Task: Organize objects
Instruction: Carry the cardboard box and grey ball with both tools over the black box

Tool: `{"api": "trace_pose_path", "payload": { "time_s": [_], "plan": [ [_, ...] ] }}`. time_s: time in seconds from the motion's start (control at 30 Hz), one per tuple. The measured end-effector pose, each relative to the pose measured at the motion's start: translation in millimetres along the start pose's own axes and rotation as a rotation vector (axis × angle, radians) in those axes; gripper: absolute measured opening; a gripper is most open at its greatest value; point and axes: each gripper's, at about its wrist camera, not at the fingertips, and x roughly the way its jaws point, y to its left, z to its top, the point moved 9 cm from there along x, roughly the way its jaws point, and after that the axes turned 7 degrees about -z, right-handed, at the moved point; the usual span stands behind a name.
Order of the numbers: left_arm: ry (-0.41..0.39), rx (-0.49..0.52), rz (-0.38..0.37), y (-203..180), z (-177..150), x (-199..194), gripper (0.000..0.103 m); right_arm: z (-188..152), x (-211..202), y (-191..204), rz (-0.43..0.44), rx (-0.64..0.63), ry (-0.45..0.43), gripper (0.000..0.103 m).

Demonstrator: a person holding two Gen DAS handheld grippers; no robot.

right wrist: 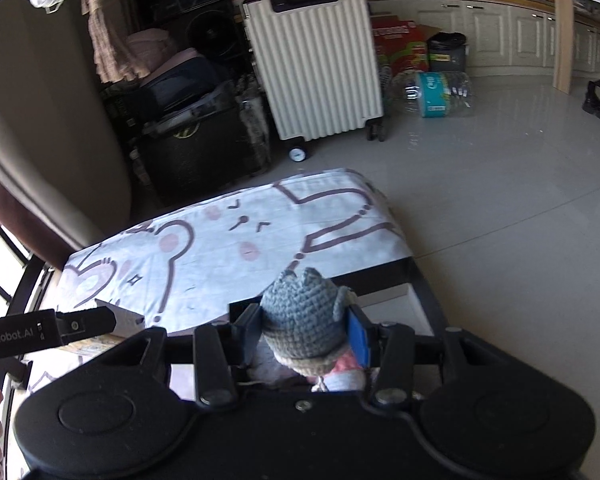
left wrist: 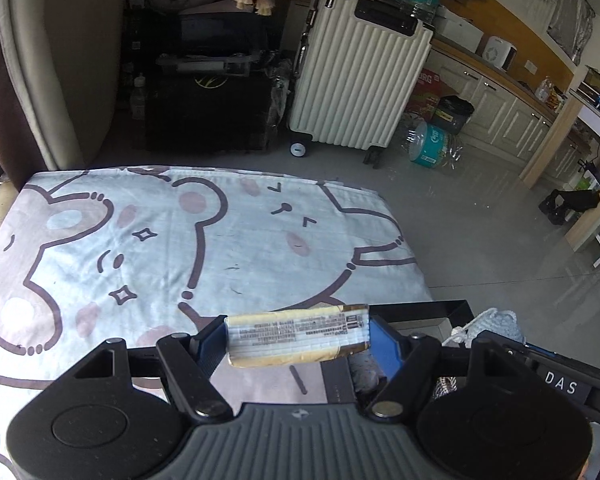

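My left gripper (left wrist: 298, 338) is shut on a flat yellow-and-white packet (left wrist: 298, 336) with printed text, held sideways above the near edge of the bear-print cloth (left wrist: 160, 248). My right gripper (right wrist: 304, 332) is shut on a grey-blue crocheted doll (right wrist: 304, 316) with a pink part below, held over a black-rimmed box (right wrist: 412, 296) at the cloth's right end. The doll's pale crochet edge shows at the right of the left wrist view (left wrist: 496, 324). The left gripper's body reaches in at the left of the right wrist view (right wrist: 52, 330).
The cloth covers a low table (right wrist: 228, 240). Behind it stand a cream ribbed suitcase (left wrist: 360, 84), black cases (left wrist: 208, 112) and a water-bottle pack (left wrist: 432, 146) on the grey tiled floor. Cabinets (left wrist: 500, 108) run along the right wall.
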Motion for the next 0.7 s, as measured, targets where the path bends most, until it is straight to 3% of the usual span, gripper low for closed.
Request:
{"api": "trace_pose_path", "payload": {
  "time_s": [0.33, 0.7],
  "plan": [
    [0.011, 0.016, -0.084, -39, -1, 27, 0.074, 3, 10, -36, -0.046, 0.024, -0.029, 0.047],
    [0.022, -0.004, -0.138, -50, -1, 49, 0.074, 4, 41, -35, -0.09, -0.114, -0.04, 0.047]
  ]
}}
